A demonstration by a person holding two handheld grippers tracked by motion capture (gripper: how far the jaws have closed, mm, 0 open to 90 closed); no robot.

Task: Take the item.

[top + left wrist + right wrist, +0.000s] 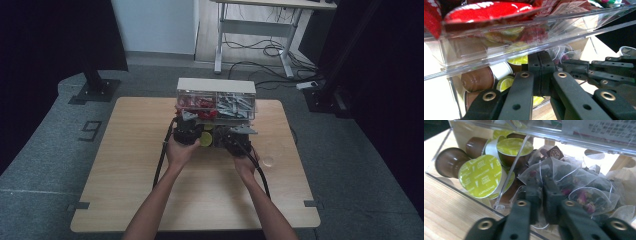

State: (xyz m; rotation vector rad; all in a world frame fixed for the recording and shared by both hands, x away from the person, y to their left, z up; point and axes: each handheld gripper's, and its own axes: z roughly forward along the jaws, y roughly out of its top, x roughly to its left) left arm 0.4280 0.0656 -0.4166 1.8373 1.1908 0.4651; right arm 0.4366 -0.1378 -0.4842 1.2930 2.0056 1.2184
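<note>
A clear acrylic organizer (216,95) stands at the table's far edge, its lower drawer (439,176) pulled out toward me. The drawer's left section holds several brown coffee capsules (480,176) with green lids. Its right section holds mesh tea bags (584,195). My right gripper (542,191) reaches into the tea bag section, shut on the mesh of a tea bag (541,171). My left gripper (540,72) is shut, its tips at the drawer's front over the capsules (477,80); I cannot tell whether anything thin is between them. From above, left gripper (192,131) and right gripper (231,137) sit side by side.
The upper drawer (506,37) holds red packets (486,11) and juts out just over my left gripper. Grey packets (235,104) fill its right half. A small clear round object (268,161) lies on the wooden table (125,165) to the right of my right hand.
</note>
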